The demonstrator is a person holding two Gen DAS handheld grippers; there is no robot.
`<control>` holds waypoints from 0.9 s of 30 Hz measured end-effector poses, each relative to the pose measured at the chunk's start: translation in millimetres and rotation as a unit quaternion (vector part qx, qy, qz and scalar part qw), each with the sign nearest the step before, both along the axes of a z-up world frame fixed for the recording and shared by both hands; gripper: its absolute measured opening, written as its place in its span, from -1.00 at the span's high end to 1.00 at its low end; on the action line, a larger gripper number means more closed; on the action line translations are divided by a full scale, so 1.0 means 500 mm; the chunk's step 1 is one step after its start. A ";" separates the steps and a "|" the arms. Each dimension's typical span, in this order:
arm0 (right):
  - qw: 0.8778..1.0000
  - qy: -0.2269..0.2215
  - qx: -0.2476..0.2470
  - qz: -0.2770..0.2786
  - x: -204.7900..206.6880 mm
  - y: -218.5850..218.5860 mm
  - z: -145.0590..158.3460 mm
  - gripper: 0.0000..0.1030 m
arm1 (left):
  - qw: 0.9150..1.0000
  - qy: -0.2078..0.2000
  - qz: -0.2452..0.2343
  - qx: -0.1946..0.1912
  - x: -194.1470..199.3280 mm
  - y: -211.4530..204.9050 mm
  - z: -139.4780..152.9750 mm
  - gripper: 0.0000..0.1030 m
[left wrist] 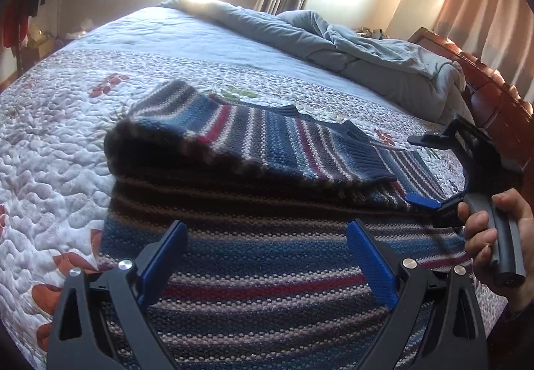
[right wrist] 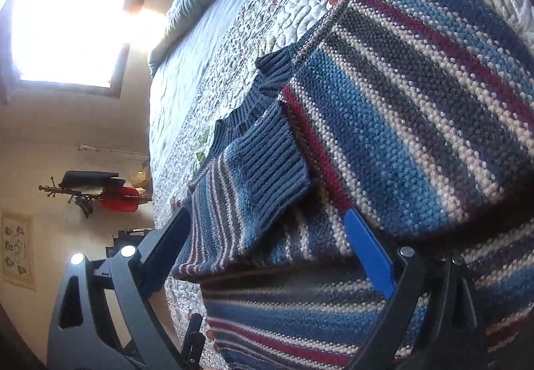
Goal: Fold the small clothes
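A: Left wrist view: your left gripper hovers with jaws spread wide over a striped knit sweater lying flat on the quilt, nothing between the ribbed blue pads. One part of the sweater is folded over the rest, its ribbed navy cuff lying on top.

B: And around it?

A: A rumpled grey duvet is heaped at the far side by the carved wooden bed frame. Your right hand grips the right gripper at the sweater's right edge.

B: Right wrist view?

A: Your right gripper is released too, jaws wide, straddling the sleeve's ribbed cuff. The coarse knit runs in blue, grey, cream and red stripes. The quilt is puckered and floral. A red garment hangs on a wall rack beyond the bed.
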State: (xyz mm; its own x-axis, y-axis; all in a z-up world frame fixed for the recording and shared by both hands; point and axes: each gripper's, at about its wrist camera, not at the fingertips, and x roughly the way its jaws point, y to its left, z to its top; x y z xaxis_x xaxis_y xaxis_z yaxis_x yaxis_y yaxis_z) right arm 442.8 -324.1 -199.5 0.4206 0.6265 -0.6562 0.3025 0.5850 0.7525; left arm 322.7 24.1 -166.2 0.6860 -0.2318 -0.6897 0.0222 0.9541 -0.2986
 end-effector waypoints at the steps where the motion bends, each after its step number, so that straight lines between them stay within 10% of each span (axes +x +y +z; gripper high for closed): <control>1: 1.000 0.003 -0.002 -0.002 0.005 0.004 -0.001 -0.81 | 1.000 0.001 0.000 -0.003 0.001 0.003 -0.001 -0.87; 21: 1.000 -0.008 0.004 -0.015 0.072 0.066 -0.021 -0.80 | 1.000 0.003 -0.005 -0.015 0.001 0.009 -0.018 -0.87; 25: 0.999 -0.025 -0.008 0.019 0.096 0.085 -0.021 0.49 | 1.000 -0.010 -0.016 -0.023 -0.004 -0.001 -0.016 -0.87; 27: 0.999 -0.029 -0.033 0.028 0.102 0.090 -0.016 0.81 | 0.999 -0.015 -0.022 -0.025 -0.007 -0.006 -0.015 -0.87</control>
State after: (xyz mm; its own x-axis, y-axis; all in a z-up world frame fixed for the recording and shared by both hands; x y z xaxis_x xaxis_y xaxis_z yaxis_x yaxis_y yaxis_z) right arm 493.8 -278.9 -207.5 0.4248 0.6067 -0.6719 0.2239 0.6488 0.7273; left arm 319.5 21.0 -173.9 0.6945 -0.2960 -0.6557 0.0734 0.9358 -0.3447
